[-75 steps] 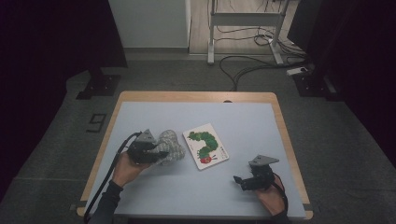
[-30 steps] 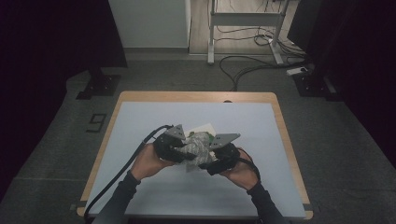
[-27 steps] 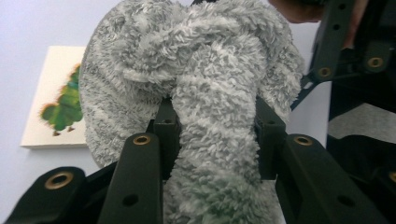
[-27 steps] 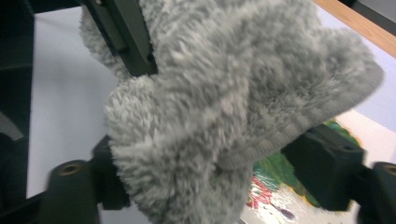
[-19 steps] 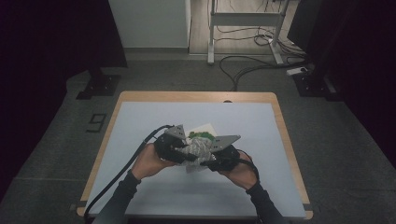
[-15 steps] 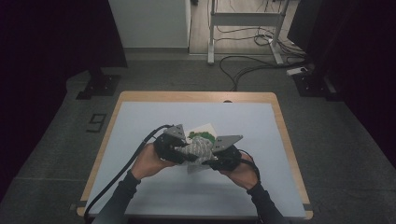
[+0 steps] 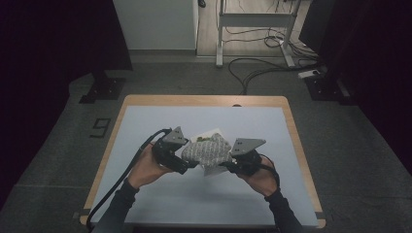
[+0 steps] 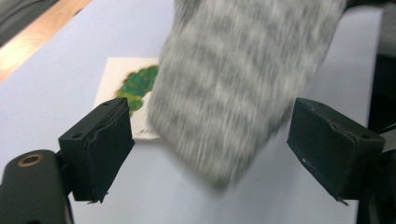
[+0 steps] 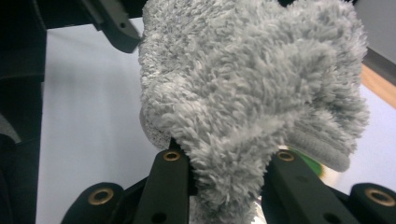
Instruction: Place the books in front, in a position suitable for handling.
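on the floor left of the desk a grey mark shaped like the figure 9 (image 7: 99, 127) can be read; no other writing is legible. the left hand-held gripper (image 7: 176, 154) is held above the pale blue desk with a light wooden rim (image 7: 145, 116), and in the left gripper view its two black jaws stand wide apart, with the blurred end of the fuzzy grey knitted sock (image 8: 243, 88) hanging between them and touching neither pad. in the high view the sock (image 7: 208, 150) is held up off the desk between the two grippers, just over the square white picture book with a green caterpillar-like drawing (image 8: 133, 91), which lies flat on the desk; print along the book's lower edge is too blurred to read. the right hand-held gripper (image 7: 238, 162) is clamped on the sock: in the right gripper view its jaws pinch the fluffy fabric (image 9: 243, 93) at the bottom, with the ribbed cuff bulging out to the right.
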